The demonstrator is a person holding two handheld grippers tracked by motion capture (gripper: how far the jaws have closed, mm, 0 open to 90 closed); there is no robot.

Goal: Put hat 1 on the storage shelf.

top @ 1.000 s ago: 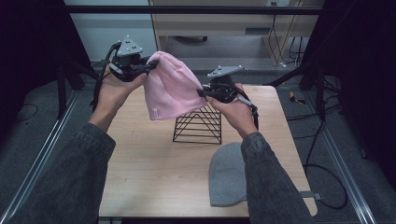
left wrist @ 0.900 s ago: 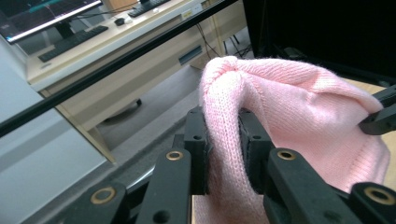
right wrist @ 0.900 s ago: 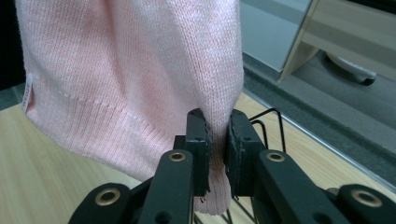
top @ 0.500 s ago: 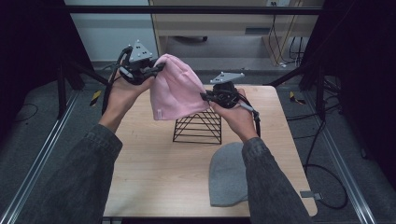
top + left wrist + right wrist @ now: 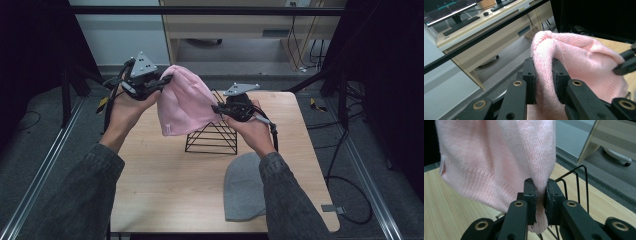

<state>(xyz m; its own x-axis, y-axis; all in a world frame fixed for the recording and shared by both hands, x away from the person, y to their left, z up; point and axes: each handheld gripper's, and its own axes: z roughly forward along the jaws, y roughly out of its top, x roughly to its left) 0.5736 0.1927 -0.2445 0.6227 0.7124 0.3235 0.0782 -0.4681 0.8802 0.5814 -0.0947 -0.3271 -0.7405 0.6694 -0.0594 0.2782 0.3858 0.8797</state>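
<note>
- pink beanie [image 5: 187,102] is up in the air over the wooden table [image 5: 165,185], stretched between both grippers, just above the black wire rack [image 5: 212,137]
- left gripper [image 5: 167,80] is clamped tight on the crown end; right gripper [image 5: 216,108] is pinching the ribbed hem
- grey beanie [image 5: 243,186] lies flat on the table by the right sleeve; nobody's touching it
</note>
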